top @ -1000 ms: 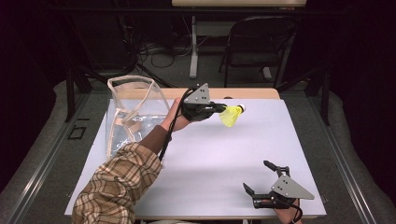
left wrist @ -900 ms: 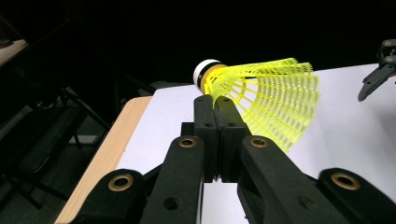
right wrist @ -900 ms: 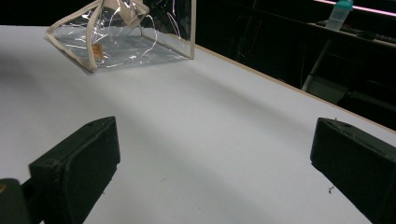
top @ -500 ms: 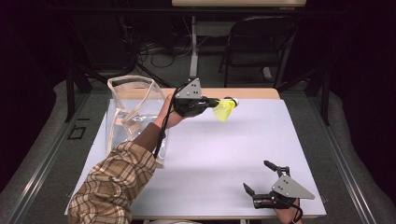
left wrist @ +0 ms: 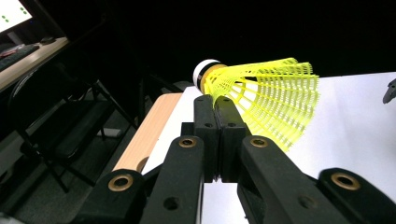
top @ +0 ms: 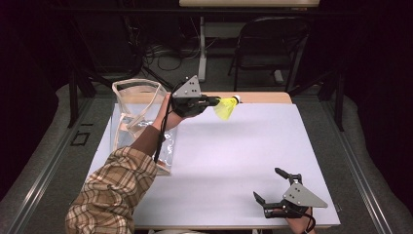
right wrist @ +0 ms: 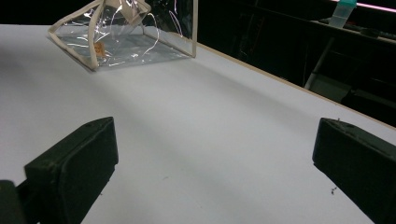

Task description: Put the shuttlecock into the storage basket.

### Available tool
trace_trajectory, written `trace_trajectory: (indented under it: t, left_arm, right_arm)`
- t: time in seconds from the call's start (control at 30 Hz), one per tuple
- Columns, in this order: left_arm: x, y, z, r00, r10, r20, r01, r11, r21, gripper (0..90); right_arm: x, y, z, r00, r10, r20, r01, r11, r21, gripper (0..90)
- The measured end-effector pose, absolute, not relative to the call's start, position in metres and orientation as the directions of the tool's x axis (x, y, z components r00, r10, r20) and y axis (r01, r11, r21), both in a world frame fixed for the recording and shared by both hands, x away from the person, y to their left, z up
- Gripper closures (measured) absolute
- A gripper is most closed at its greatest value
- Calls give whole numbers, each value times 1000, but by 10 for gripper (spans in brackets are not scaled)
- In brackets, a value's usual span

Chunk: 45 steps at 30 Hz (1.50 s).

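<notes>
In the left gripper view, the lower edge of the yellow shuttlecock [left wrist: 261, 100] skirt is covered where it is clamped between the closed jaws of the left gripper [left wrist: 215, 105]; the far side of its white cork is hidden. In the high view, the near wall of the clear bag [top: 139, 122] is masked by the plaid sleeve [top: 114, 187]. In the right gripper view, the bag [right wrist: 126, 32] is cut off by the top edge, and the small orange item inside cannot be identified. The right gripper [top: 278, 187] hand is cut off at the bottom edge.
</notes>
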State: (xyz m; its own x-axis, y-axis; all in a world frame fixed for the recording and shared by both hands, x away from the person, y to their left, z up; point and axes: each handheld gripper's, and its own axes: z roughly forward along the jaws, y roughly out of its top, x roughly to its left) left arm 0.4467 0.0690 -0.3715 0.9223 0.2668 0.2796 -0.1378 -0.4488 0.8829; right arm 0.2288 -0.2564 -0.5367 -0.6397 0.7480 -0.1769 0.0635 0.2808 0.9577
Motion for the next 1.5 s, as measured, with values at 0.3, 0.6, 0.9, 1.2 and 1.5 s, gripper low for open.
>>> trace_trajectory:
  t: [0.3, 0.6, 0.9, 1.2, 1.5]
  left_arm:
    - [448, 79, -368, 914, 289, 285, -133, -450, 883, 898]
    - [449, 89, -364, 905, 312, 289, -128, -449, 885, 897]
    - [450, 103, -360, 894, 339, 294, -121, -449, 885, 897]
    - [450, 118, -356, 880, 372, 297, -114, -442, 890, 897]
    - [450, 128, -352, 867, 393, 306, -112, -445, 889, 897]
  right_arm:
    - [229, -256, -537, -644, 744, -179, 68, 289, 955, 0]
    - [229, -256, -537, -642, 745, -179, 71, 290, 954, 0]
    - [229, -255, -537, -643, 745, -179, 72, 292, 954, 0]
    - [229, -255, -537, -643, 745, -181, 72, 294, 953, 0]
    - [230, -255, -537, -641, 746, -183, 72, 295, 953, 0]
